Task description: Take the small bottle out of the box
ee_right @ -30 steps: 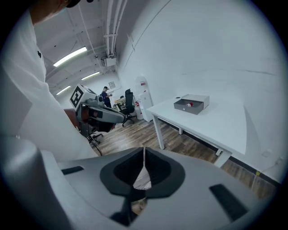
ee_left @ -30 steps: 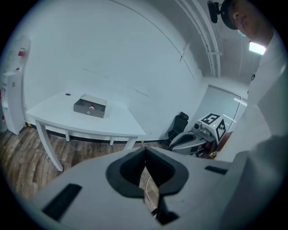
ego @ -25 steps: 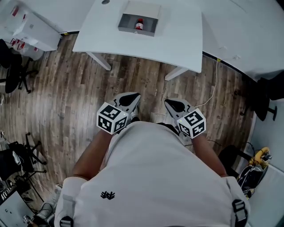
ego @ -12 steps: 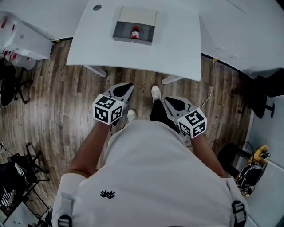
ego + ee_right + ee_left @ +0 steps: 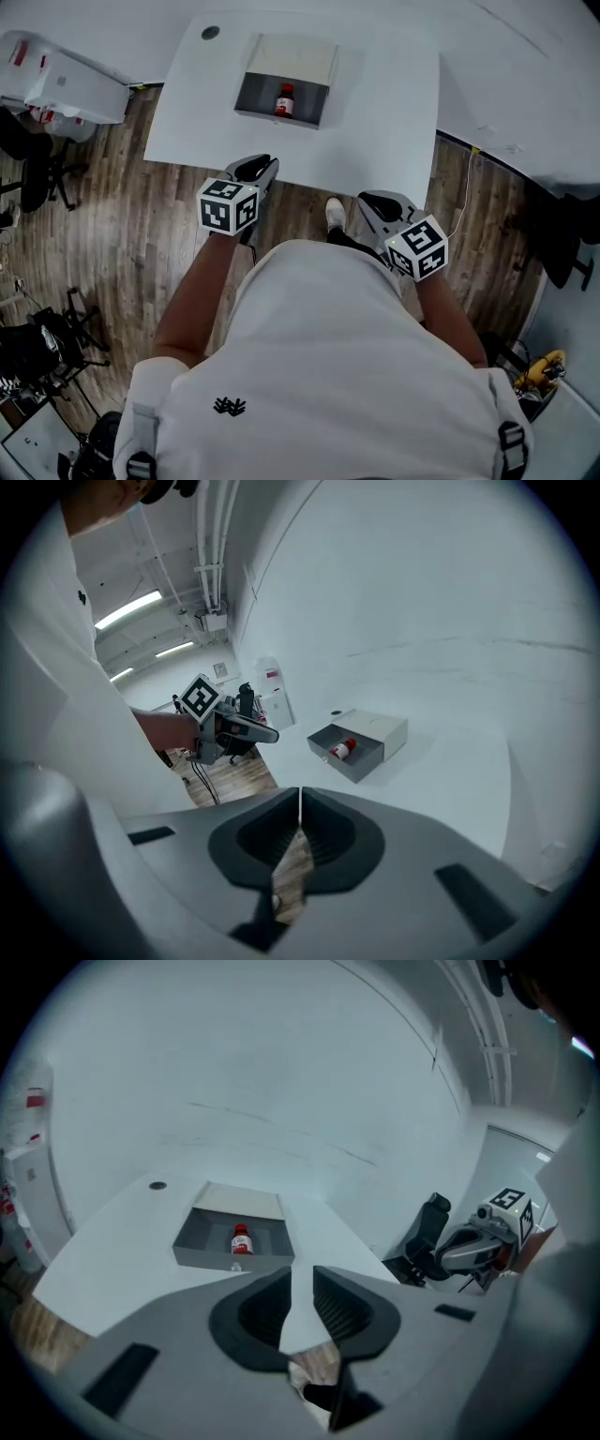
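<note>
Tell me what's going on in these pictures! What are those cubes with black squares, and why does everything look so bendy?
A person stands by a white table, holding a grey two-jaw grabbing tool in each hand. The cubes with black squares are part of those tools. One picture comes from a camera on the person's head, looking down. The other two come from wide-angle cameras riding on the tools, which bend the view. On the table lies an open grey-and-white box, and inside it is a small bottle with a red cap. Neither tool holds anything. The left gripper has just been opening its jaws a little, with nothing between them. The right gripper is shut and empty.
</note>
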`<state>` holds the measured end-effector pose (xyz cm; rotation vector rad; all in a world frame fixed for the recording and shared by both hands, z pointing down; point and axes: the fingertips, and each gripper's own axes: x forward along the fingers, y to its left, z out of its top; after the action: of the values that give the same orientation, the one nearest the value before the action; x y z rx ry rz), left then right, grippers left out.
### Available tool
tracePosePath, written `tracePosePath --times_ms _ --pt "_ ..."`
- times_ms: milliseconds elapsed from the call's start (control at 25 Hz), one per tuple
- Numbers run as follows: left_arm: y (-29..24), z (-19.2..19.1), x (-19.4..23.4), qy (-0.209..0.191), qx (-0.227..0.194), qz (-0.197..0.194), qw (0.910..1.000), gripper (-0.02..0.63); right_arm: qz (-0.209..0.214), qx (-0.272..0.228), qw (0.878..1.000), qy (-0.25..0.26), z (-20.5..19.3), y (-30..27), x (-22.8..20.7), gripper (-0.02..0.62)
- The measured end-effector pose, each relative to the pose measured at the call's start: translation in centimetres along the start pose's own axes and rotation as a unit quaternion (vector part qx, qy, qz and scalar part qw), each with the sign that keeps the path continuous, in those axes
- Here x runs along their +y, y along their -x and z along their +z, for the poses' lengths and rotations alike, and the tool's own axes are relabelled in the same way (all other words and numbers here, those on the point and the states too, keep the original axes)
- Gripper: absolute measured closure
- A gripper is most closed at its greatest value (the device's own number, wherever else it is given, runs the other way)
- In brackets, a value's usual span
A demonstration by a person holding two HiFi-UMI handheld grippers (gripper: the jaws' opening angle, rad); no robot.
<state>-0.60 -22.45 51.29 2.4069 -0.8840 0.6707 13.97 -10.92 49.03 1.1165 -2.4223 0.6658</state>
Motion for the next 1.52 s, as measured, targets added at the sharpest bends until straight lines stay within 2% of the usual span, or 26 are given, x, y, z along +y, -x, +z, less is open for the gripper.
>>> tracePosePath --times_ms 400,680,1120,1520 --pt "-7.3 3.3 4.9 0.023 0.041 0.067 0.9967 0.495 0.028 0.007 0.999 -0.016 0.5 -0.2 -7.8 0.585" --pt "-10.1 3.2 8.4 0.030 0.085 0.099 0.9909 0.488 0.027 0.009 0.999 -0.031 0.4 0.2 -10.3 0.586" --pt "-14.6 1.5 12.4 0.023 0.190 0.138 0.9717 0.412 0.020 0.008 0.998 -0.065 -0.7 0.9 -13.6 0.585" --pt "-16.3 -0.4 14.6 0.010 0.269 0.176 0.9469 0.357 0.010 0.006 0.996 -0.085 -1.7 1.9 -15.5 0.586"
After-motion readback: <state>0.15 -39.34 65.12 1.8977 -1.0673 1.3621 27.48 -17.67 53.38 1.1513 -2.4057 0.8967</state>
